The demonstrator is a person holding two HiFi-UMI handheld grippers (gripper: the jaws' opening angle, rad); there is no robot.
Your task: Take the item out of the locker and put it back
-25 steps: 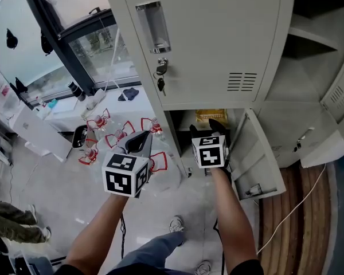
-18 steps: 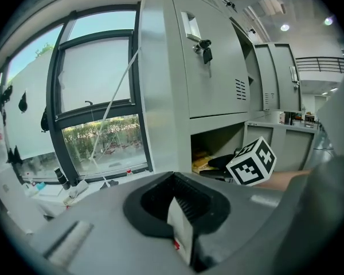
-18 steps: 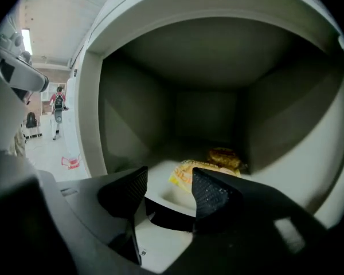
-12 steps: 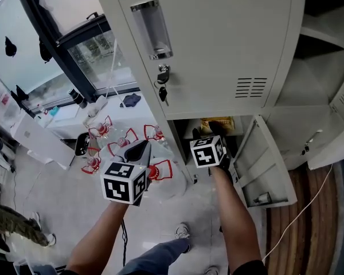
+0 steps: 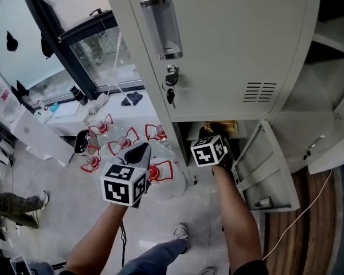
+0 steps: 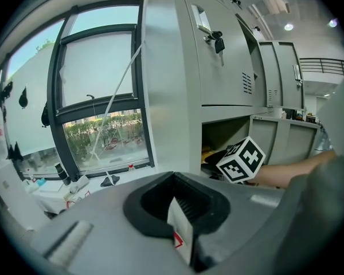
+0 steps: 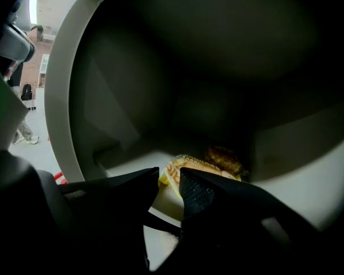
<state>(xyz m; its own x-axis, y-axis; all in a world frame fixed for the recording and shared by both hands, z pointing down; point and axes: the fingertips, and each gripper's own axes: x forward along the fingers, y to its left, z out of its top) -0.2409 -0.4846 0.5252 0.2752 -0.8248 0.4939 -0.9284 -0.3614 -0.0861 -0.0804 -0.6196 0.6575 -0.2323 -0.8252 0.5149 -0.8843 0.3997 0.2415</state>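
Grey metal lockers (image 5: 229, 50) by the window (image 5: 97, 53), bottom door (image 5: 264, 173) open, yellow crinkly snack packet (image 7: 202, 166) lying deep inside that compartment (image 5: 190, 132). Right gripper (image 7: 169, 179) is poked in, jaws slightly parted just short of it; left gripper (image 5: 139, 152) hangs outside, pinched closed, empty.

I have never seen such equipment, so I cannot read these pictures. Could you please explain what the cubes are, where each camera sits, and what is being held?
There is no robot here. A person holds a two-jaw tool, a gripper, in each hand, and the patterned cubes are parts of these grippers. The head view comes from a camera on the person's head, looking down. The other two cameras ride on the grippers. The right gripper reaches into the open lower compartment of a grey locker. Its jaws are slightly apart, and a yellow packet lies just beyond the tips, not yet gripped. The left gripper hangs outside, jaws together, holding nothing.
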